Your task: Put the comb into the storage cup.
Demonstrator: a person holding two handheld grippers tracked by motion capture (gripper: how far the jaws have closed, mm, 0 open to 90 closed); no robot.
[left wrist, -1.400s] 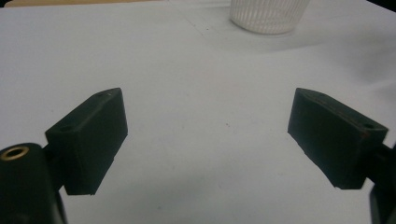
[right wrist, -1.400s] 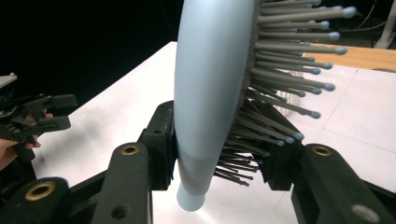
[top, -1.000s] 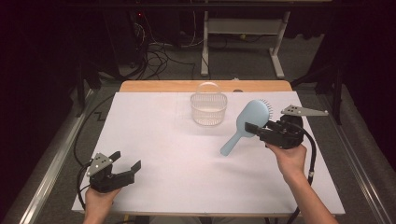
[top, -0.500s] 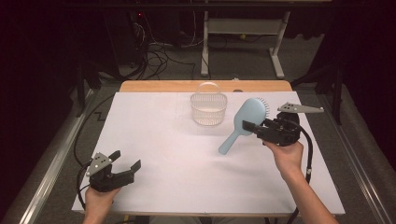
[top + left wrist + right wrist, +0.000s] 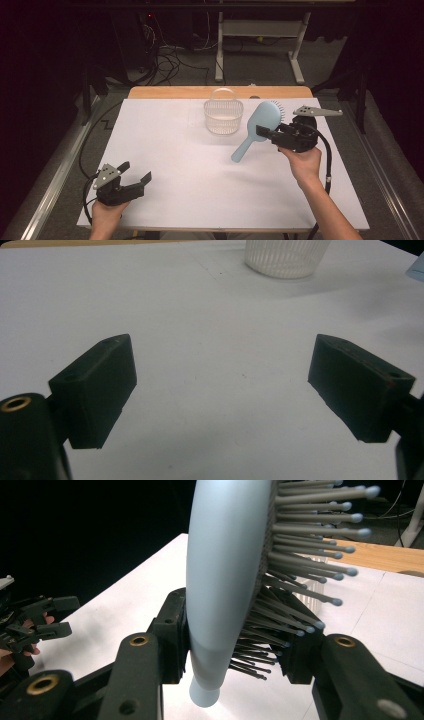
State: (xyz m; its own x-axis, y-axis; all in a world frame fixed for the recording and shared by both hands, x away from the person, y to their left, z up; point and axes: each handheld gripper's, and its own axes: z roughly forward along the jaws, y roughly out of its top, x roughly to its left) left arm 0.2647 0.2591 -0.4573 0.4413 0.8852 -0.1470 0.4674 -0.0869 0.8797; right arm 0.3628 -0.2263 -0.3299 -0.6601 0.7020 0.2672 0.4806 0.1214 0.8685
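- Hairbrush, light blue, right of frame centre in high view, lifted off white surface, handle slanting down-left, bristles facing upper right.
- Right gripper: fingers clenched on brush head, w/ bristles against one pad.
- Clear ribbed basket just left of brush.
- Left gripper at lower left, fingers spread, nothing between.

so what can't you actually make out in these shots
- Inside of the basket, high view: too small and pale to tell whether anything lies in it; in the left gripper view the top edge cuts it off.
- Handle end of the hairbrush, right gripper view: cut off by the bottom edge between the jaws of the right gripper.
- Table under the left gripper, high view: hidden by the gripper and hand.
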